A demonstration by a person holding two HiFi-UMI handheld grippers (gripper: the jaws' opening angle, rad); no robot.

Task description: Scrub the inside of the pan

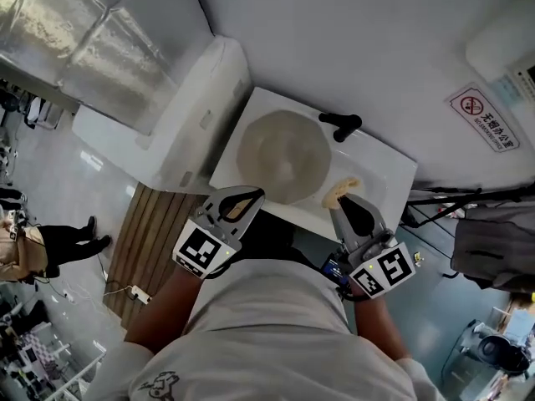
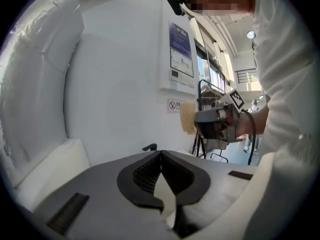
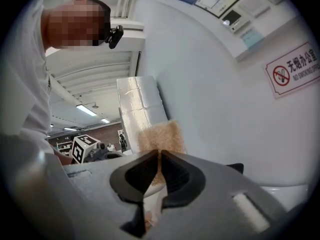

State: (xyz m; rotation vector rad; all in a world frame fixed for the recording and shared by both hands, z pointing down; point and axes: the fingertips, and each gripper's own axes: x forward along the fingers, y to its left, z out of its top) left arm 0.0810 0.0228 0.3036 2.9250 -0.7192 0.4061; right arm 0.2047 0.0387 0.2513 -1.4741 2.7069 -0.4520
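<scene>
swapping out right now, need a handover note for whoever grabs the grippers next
Left gripper: jaws shut, nothing between them, held by the near left rim of the pan.
Right gripper: shut on the tan scouring pad, at the pan's near right rim; no contact with the pan shows.
Pan: on the white counter, black handle on the far side towards the wall.
Done: pad is in the grip.
Left: probably steady the pan, then bring the pad down and scrub the inside.
</scene>
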